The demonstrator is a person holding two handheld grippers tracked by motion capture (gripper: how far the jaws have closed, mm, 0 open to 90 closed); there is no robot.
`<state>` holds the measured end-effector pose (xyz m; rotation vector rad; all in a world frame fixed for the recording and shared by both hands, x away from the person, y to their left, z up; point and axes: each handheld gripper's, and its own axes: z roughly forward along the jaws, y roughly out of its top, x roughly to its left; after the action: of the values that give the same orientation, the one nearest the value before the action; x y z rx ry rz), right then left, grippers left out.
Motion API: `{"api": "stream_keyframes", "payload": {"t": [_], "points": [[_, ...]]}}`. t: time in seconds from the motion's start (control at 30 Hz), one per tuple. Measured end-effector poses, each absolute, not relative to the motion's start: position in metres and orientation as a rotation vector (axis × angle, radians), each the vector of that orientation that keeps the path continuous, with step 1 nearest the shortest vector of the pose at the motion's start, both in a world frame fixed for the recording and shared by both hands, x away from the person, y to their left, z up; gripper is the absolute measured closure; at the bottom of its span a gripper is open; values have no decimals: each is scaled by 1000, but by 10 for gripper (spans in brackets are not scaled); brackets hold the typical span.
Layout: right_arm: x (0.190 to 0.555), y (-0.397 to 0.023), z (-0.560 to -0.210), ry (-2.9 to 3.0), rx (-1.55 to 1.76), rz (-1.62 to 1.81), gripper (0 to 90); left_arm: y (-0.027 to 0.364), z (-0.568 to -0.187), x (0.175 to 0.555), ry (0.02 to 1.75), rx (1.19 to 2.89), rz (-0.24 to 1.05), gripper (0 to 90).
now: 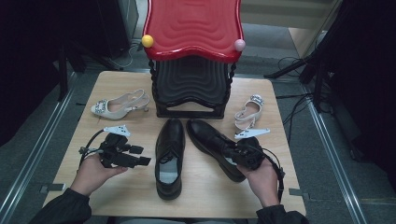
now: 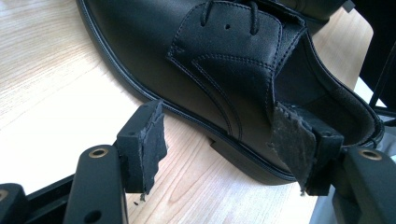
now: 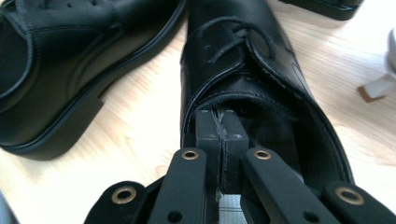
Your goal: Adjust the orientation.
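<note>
- High view: I am holding my left tool (image 1: 140, 155) over the bare wood of the desk (image 1: 116, 186), just left of the left black shoe (image 1: 170, 156); its jaws are pointing right, toward that shoe, and standing apart with nothing in them.
- High view: my right tool (image 1: 232, 151) is sitting at the heel end of the right black shoe (image 1: 212, 144), which is lying at a slant, its toe toward the black stand (image 1: 191, 88) with the red top (image 1: 194, 28) at the back of the desk.
- High view: a pale high-heeled shoe (image 1: 120, 103) is lying left of the stand and a white sandal (image 1: 249, 112) right of it, both well apart from my hands.
- Left gripper view: my left tool (image 2: 224, 149) is hanging open, one pad (image 2: 148, 149) above the wood and the other pad (image 2: 292, 142) in front of the shoe's heel opening; I cannot tell whether that pad is touching the leather. The left black shoe (image 2: 210, 60) is resting flat on the desk across the frame.
- Right gripper view: my right tool (image 3: 220, 128) is closing its jaws tight, pad against pad, at the back rim of the right black shoe (image 3: 243, 60). The tips are reaching into the heel opening, and I cannot tell whether any leather is being pinched between them. The left black shoe (image 3: 70, 60) is lying just beside it.
</note>
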<state>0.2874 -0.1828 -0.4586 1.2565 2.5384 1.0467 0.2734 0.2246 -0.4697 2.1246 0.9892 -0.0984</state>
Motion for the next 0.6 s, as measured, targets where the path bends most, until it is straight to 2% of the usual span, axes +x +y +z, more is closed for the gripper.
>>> {"api": "stream_keyframes", "payload": {"t": [0.6], "points": [[278, -160, -460, 2640, 1202, 1127, 900, 224, -470, 273, 988, 2128, -99, 353]]}}
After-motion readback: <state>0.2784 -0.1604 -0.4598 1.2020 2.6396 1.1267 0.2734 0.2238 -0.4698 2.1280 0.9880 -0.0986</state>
